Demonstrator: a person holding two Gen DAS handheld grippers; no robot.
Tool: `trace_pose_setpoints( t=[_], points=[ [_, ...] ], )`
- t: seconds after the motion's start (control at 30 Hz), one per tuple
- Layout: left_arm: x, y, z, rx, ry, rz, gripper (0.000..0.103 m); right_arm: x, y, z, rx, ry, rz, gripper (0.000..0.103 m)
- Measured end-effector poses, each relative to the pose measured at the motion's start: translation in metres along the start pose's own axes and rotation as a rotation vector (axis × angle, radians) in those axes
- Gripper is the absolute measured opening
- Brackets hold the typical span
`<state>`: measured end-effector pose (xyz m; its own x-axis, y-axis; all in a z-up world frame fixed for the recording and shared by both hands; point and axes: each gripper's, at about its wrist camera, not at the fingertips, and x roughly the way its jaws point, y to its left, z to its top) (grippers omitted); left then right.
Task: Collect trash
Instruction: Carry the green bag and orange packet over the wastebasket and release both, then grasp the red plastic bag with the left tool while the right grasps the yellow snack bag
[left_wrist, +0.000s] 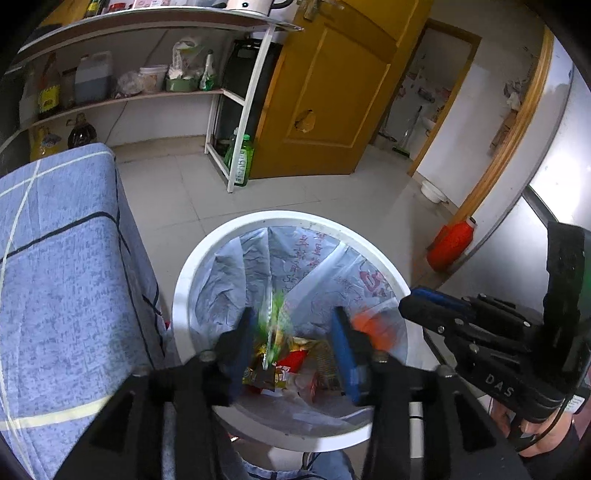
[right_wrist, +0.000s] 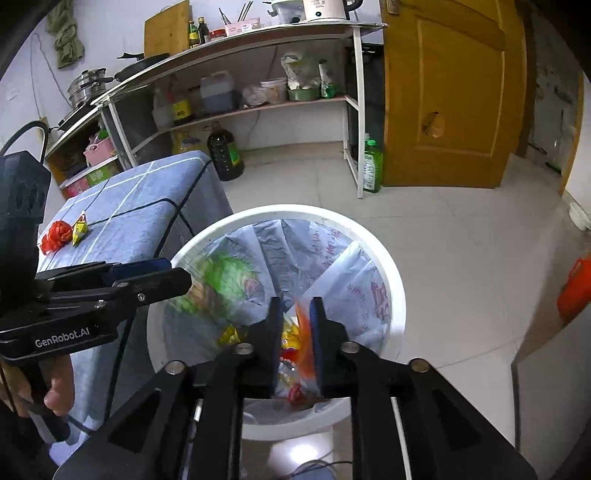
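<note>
- Both grippers hang over the white bin (left_wrist: 192, 280), aimed down into its mouth, so anything let go lands inside the liner bag (left_wrist: 229, 273).
- Left gripper (left_wrist: 293, 341): fingers stand wide apart. A green wrapper (left_wrist: 271, 314) sits blurred in the gap, touching neither pad as far as I can tell; judged to be dropping free.
- Right gripper (right_wrist: 295, 339): fingers narrow but parted. An orange wrapper (right_wrist: 304, 338) streaks between them; too smeared to say whether a pad touches it. No firm grip reads.
- Bin already holds mixed wrappers at the bottom (left_wrist: 291, 365), red and yellow.
- Left to collect: a red scrap (right_wrist: 55, 236) and a yellow packet (right_wrist: 80, 228), side by side on the blue-cloth desk (right_wrist: 147, 221) next to the bin.
- Hidden: bin's base behind the gripper frames; only a person's hand (right_wrist: 59, 391) shows on the left gripper's handle.
</note>
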<state>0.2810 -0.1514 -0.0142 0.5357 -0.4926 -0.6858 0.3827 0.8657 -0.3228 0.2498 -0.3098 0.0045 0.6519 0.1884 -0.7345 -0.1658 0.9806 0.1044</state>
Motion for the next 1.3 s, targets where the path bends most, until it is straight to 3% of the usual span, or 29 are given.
trace_pose_setpoints(
  t=[0.07,0.1,0.43,0.6,0.83,1.1,1.3],
  points=[
    [-0.001,0.003,-0.001,-0.010,0.000,-0.007,0.051,0.000,-0.001,0.001,0.003,-0.003,0.002,0.035],
    [-0.002,0.003,-0.001,-0.011,-0.003,-0.008,0.051,-0.001,0.000,0.001,0.006,-0.006,0.002,0.036],
    [-0.027,0.010,0.000,-0.015,-0.058,-0.019,0.051,-0.008,0.005,0.007,0.019,-0.031,0.016,0.036],
    [-0.038,0.016,-0.003,-0.020,-0.080,0.013,0.051,-0.012,0.012,0.011,0.017,-0.049,0.028,0.036],
    [-0.062,0.039,-0.008,-0.054,-0.111,0.056,0.051,-0.016,0.043,0.021,-0.038,-0.073,0.068,0.036],
    [-0.103,0.078,-0.017,-0.074,-0.160,0.128,0.051,-0.018,0.085,0.035,-0.066,-0.100,0.187,0.037],
    [-0.139,0.118,-0.026,-0.106,-0.200,0.207,0.051,-0.013,0.133,0.049,-0.143,-0.101,0.273,0.047]
  ],
)
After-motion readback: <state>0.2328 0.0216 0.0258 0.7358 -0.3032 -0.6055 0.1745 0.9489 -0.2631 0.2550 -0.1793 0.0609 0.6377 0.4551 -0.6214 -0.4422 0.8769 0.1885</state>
